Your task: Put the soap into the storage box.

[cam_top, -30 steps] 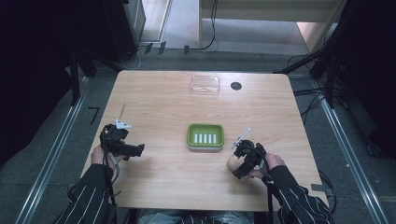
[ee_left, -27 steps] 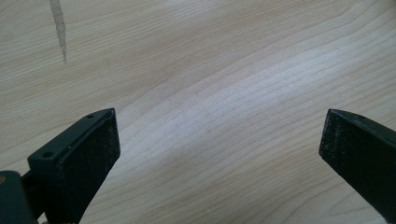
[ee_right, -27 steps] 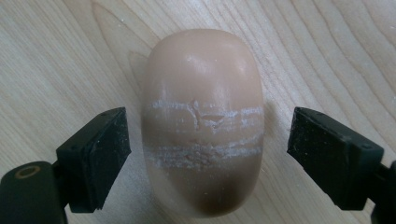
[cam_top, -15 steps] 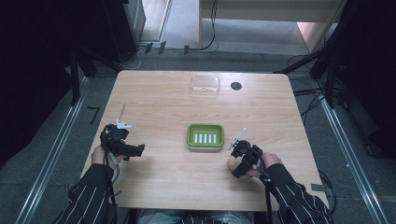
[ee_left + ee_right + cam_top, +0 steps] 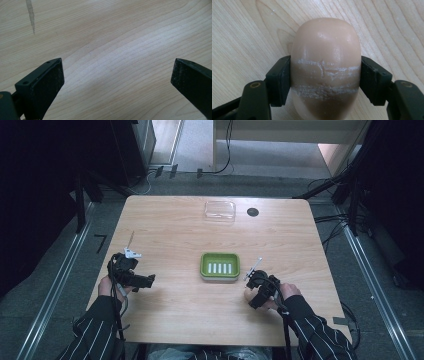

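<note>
A beige oval soap bar lies on the wooden table, and my right gripper is shut on its sides. White scuff lines cross the bar. In the high view the right gripper holds the soap bar just right of a green soap dish with white slots in its floor. My left gripper rests near the table's left edge. Its jaws point right and stand wide apart. The left gripper is open over bare wood, with nothing between its fingers.
A clear plastic lid lies at the table's far edge, with a black round hole beside it. Cables and dark stands ring the table. A dark streak marks the wood ahead of the left gripper.
The right hand has shifted slightly with the soap bar still held. The left gripper has stayed where it was.
</note>
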Available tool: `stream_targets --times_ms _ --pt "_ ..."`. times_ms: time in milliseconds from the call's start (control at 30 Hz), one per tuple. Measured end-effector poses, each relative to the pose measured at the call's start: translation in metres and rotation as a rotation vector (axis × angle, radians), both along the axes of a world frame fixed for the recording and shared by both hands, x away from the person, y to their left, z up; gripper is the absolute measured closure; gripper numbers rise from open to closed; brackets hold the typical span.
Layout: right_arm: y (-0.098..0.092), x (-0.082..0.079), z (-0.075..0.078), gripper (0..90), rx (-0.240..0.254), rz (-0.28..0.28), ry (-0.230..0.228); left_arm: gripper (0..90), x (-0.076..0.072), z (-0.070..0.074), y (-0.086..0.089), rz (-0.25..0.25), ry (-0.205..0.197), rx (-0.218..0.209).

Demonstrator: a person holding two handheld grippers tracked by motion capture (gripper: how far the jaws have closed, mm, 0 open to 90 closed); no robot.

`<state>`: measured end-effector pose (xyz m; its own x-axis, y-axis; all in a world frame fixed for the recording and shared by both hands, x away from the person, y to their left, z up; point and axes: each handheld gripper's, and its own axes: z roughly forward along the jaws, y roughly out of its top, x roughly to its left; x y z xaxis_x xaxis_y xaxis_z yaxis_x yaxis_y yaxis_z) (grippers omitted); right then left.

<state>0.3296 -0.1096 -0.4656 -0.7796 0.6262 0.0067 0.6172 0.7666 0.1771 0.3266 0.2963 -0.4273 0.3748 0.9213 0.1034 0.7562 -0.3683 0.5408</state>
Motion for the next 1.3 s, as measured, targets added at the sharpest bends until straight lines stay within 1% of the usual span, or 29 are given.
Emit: stream_targets --times_ms 133,300,633,767,1100,1133,1300 --pt "-0.002 0.0 0.004 33.4 0.017 -0.007 -0.009 0.0 0.0 0.0 0.0 -0.001 0.0 0.0" --pt "-0.003 0.0 0.006 33.4 0.022 -0.016 -0.015 0.0 0.0 0.0 0.0 0.0 -0.001 -0.001" --pt "-0.005 0.002 0.009 33.4 0.023 -0.006 -0.023 0.0 0.0 0.0 0.0 -0.001 0.001 0.0" --pt "-0.006 0.003 0.01 33.4 0.019 0.01 -0.031 0.0 0.0 0.0 0.0 -0.002 -0.003 0.002" --pt "-0.007 0.007 0.013 33.4 0.033 0.026 -0.041 0.0 0.0 0.0 0.0 0.001 -0.004 0.002" --pt "-0.006 0.007 0.014 33.4 0.032 0.016 -0.045 0.0 0.0 0.0 0.0 0.0 -0.001 0.004" --pt "-0.007 0.009 0.015 33.5 0.032 0.02 -0.046 0.0 0.001 0.0 0.0 0.001 -0.003 0.003"
